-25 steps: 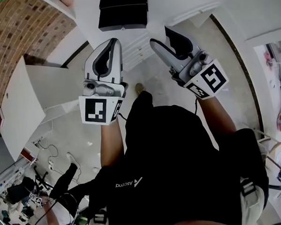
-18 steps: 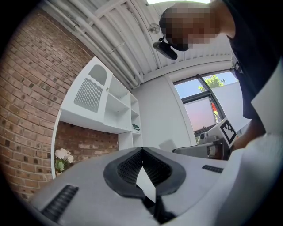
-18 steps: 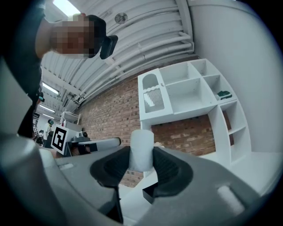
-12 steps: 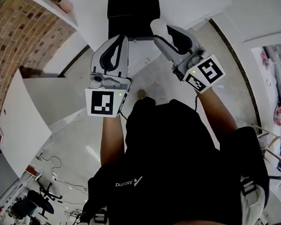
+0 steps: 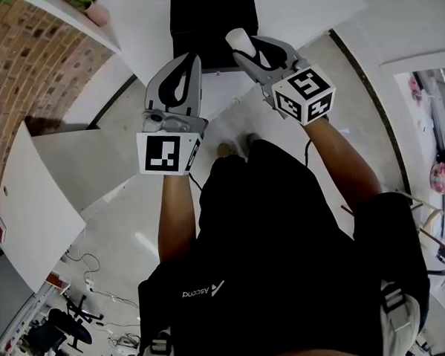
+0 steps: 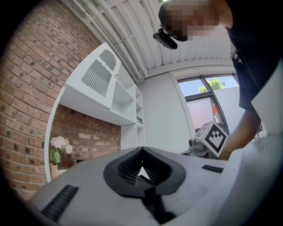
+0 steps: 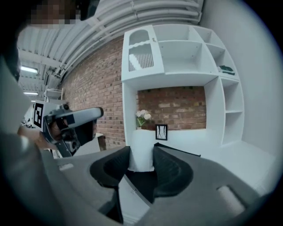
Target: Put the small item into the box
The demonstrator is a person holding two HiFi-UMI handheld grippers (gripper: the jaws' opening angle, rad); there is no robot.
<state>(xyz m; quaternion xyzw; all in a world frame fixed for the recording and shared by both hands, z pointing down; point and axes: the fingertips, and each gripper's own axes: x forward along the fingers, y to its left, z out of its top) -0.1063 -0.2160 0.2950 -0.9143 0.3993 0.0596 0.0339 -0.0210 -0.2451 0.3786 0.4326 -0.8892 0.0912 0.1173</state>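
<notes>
A black box (image 5: pixel 199 22) stands on the white table (image 5: pixel 303 9) at the top of the head view. My right gripper (image 5: pixel 247 47) is shut on a small white cylinder (image 5: pixel 239 39), held at the box's near right edge. In the right gripper view the white cylinder (image 7: pixel 142 150) stands upright between the dark pads (image 7: pixel 170 170) of my right gripper (image 7: pixel 142 164). My left gripper (image 5: pixel 190 61) hovers just left of it, near the box's front, shut and empty. In the left gripper view the tips of my left gripper (image 6: pixel 141 152) meet, with nothing between them.
A brick wall (image 5: pixel 23 65) runs along the left. A white panel (image 5: pixel 30 191) leans at the left over the floor. In the right gripper view a white shelf unit (image 7: pixel 185 62) holds a vase of flowers (image 7: pixel 142 117) and a small picture frame (image 7: pixel 161 132).
Both grippers have moved forward toward the black box. The right one has carried the white cylinder up to the box's near edge and turned a little.
</notes>
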